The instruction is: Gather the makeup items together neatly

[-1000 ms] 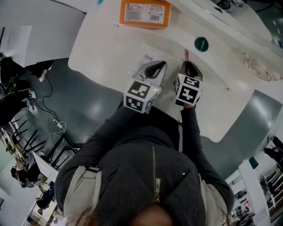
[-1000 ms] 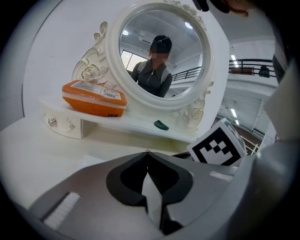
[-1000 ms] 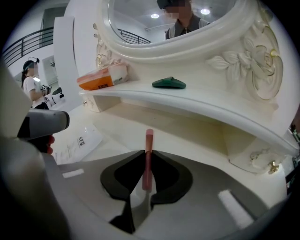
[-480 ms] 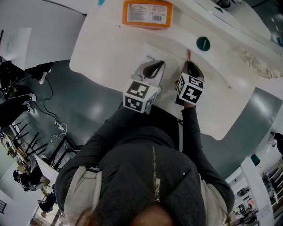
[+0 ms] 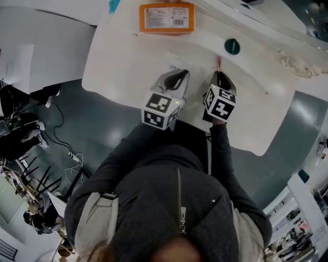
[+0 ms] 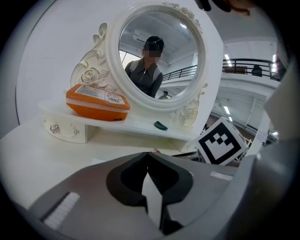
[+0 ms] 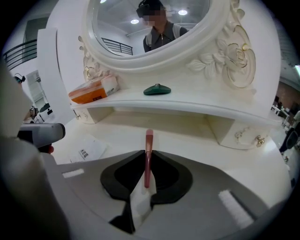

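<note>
1. The right hand-held gripper [image 7: 148, 155] is clamped narrow on a slim pink stick [image 7: 149, 138]. The left hand-held gripper [image 6: 149, 159], just beside it, is closed on nothing.
2. Hardly anything has shifted in the last second. The right one has only rolled a touch, so I'd say the stick is being lined up, not yet set down.
3. The stick's long axis runs along the jaws, over the counter [image 5: 123, 66]. Its free end points away from the person, toward the mirror shelf [image 7: 187, 108] and the green item [image 7: 157, 89].

Label on orange box [image 5: 165, 15] — unreadable, paper slip [image 7: 88, 150] print too small
</note>
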A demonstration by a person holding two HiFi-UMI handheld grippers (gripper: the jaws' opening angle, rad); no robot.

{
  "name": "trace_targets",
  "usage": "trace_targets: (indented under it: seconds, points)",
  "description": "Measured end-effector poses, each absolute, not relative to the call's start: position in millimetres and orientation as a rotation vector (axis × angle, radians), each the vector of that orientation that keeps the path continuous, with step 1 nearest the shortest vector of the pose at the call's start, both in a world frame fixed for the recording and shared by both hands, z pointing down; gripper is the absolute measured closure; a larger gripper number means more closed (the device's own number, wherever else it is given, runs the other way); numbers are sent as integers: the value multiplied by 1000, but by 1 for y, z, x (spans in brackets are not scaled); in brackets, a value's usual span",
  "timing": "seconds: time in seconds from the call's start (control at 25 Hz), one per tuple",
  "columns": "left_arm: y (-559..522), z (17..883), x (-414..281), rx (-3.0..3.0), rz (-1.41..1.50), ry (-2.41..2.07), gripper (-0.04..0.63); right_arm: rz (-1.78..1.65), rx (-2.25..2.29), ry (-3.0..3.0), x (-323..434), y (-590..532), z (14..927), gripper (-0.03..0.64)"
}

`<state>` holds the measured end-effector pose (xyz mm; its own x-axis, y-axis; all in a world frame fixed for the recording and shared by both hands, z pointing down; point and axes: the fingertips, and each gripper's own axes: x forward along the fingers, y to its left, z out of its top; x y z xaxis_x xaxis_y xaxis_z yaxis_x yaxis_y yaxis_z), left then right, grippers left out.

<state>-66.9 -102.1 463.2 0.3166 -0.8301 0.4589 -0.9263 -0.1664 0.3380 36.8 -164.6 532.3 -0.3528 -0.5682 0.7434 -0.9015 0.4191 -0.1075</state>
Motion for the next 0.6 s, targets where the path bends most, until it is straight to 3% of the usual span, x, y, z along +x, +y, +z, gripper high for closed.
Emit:
trace_targets:
  seconds: [0.6]
  points:
    - [-91, 461, -72, 2150, 250, -1409, 586, 731, 1416, -1978, 38, -131, 527, 569]
